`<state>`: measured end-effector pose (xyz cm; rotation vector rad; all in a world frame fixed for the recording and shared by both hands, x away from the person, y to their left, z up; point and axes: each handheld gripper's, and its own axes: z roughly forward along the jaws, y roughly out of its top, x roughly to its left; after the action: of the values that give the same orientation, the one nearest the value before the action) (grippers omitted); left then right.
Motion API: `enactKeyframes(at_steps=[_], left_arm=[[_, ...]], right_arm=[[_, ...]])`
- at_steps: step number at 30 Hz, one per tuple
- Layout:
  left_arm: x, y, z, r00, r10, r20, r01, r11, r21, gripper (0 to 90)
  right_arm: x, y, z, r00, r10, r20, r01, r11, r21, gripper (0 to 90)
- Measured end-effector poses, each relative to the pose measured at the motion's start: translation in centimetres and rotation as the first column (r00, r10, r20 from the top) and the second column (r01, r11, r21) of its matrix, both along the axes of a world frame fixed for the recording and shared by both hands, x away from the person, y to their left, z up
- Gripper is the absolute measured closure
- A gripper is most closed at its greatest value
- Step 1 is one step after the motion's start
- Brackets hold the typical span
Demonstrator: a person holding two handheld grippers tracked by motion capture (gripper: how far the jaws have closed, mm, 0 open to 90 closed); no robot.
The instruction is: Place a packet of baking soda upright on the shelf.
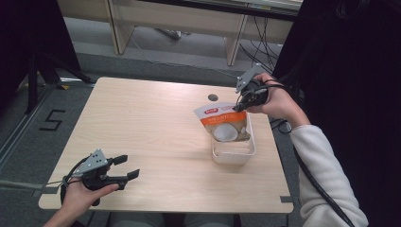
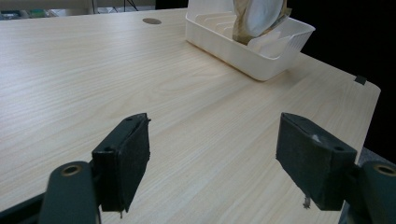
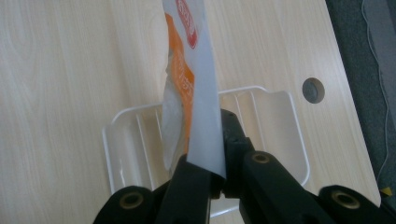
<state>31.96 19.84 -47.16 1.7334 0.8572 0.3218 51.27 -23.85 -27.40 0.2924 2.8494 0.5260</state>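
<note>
The right gripper (image 1: 238, 107) is clamped on the top edge of a snack pouch (image 1: 223, 122), orange and white with a red label whose writing is too small to read (a halved coconut seems pictured on the front), and the pouch stands upright in a white plastic bin (image 1: 234, 153) near the right edge of the wooden table (image 1: 151, 123). The left gripper (image 1: 127, 168) is held over the table's near-left corner, well apart from the bin, its jaws spread wide with nothing between them. On the floor left of the table a dark "5" (image 1: 52, 120) is marked.
</note>
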Motion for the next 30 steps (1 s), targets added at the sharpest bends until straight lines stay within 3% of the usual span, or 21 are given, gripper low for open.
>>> enactKeyframes(at_steps=[1, 7, 21, 25, 26, 30], left_arm=[[0.0, 0.0, 0.0, 1.0000, 0.000, 0.000, 0.000, 1.0000, 0.000, 25.2], [0.0, 0.0, 0.0, 1.0000, 0.001, 0.001, -0.001, 1.0000, 0.001, 25.2], [0.1, 0.0, 0.0, 0.9999, -0.009, 0.012, 0.009, 0.9999, 0.011, 25.2], [0.0, 0.0, 0.0, 1.0000, 0.001, -0.001, -0.001, 1.0000, 0.002, 25.2], [0.1, 0.0, -0.1, 1.0000, -0.003, 0.001, 0.003, 1.0000, -0.006, 25.2], [0.2, 0.1, -0.1, 0.9997, -0.018, 0.018, 0.018, 0.9998, 0.008, 25.2]], right_arm=[[0.0, 0.0, -0.1, 0.9995, 0.008, 0.030, -0.008, 1.0000, 0.004, 90.0], [0.3, -0.3, -0.3, 0.9989, 0.010, 0.046, -0.010, 0.9998, 0.016, 90.0], [0.3, -1.5, -1.1, 0.9992, -0.026, 0.031, 0.024, 0.9991, 0.036, 90.0], [0.5, -1.5, -2.0, 0.9992, -0.012, 0.038, 0.010, 0.9994, 0.034, 90.0], [0.4, -1.5, -2.1, 0.9987, -0.032, 0.041, 0.030, 0.9988, 0.039, 90.0], [0.4, -1.3, -2.0, 0.9993, -0.012, 0.036, 0.010, 0.9991, 0.042, 90.0]])
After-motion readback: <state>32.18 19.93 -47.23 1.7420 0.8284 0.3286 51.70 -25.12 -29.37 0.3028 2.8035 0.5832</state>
